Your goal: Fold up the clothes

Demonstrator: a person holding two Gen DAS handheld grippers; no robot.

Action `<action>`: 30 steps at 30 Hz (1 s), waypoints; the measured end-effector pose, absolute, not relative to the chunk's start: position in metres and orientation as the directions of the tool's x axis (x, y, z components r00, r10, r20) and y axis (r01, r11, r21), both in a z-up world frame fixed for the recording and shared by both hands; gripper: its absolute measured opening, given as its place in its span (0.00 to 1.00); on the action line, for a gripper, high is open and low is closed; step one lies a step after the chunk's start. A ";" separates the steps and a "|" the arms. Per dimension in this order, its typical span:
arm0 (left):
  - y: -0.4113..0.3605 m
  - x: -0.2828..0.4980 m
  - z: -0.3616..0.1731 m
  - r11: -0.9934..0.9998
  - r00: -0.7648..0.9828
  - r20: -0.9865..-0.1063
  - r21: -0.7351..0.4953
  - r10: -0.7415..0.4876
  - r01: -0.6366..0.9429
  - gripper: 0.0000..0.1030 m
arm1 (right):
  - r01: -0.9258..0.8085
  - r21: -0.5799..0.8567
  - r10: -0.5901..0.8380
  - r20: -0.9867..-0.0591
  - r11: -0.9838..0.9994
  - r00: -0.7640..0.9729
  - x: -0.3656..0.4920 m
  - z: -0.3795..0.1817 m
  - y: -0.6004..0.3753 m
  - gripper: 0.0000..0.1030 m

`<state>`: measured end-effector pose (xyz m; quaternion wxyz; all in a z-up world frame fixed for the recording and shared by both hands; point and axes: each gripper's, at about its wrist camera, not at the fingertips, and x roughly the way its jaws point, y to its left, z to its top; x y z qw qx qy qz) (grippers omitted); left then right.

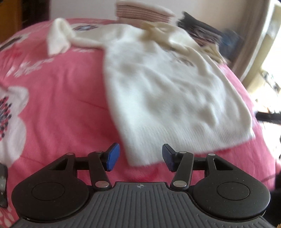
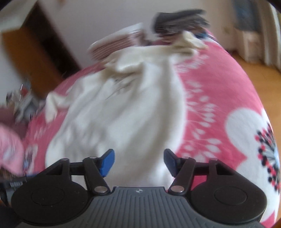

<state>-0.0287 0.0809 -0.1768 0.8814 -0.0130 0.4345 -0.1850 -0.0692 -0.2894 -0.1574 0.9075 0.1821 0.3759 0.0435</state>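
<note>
Your left gripper [image 1: 140,157] and right gripper [image 2: 138,162] both stand with jaws apart, gripping nothing. The white sweater [image 1: 166,91] lies spread on the pink floral bedcover [image 1: 61,105], with folded garments [image 1: 140,12] stacked just beyond its collar.

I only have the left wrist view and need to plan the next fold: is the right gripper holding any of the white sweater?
Observer: No. The right gripper is open, and its pads press on nothing. The white sweater lies spread beyond them.
Operator: What is to the right of the sweater in that view?
Observer: The pink bedspread ends there, and a wooden floor shows past its edge.
Operator: Anything on the other side?
Observer: A light pink cloth sits at the left edge of that view. It is too blurred to identify.
</note>
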 end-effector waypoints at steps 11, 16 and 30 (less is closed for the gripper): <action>0.047 -0.007 -0.183 0.918 0.575 -0.748 -0.115 -0.331 0.378 0.52 | -0.144 0.177 0.227 -0.677 0.974 0.700 -0.005 -0.161 -0.228 0.51; 0.047 0.002 -0.185 0.923 0.579 -0.750 -0.107 -0.320 0.371 0.52 | -0.297 0.052 0.251 -0.681 0.954 0.688 0.046 -0.171 -0.188 0.52; 0.050 0.009 -0.185 0.921 0.579 -0.751 -0.099 -0.318 0.378 0.52 | -0.405 -0.038 0.278 -0.668 0.913 0.690 0.068 -0.187 -0.164 0.06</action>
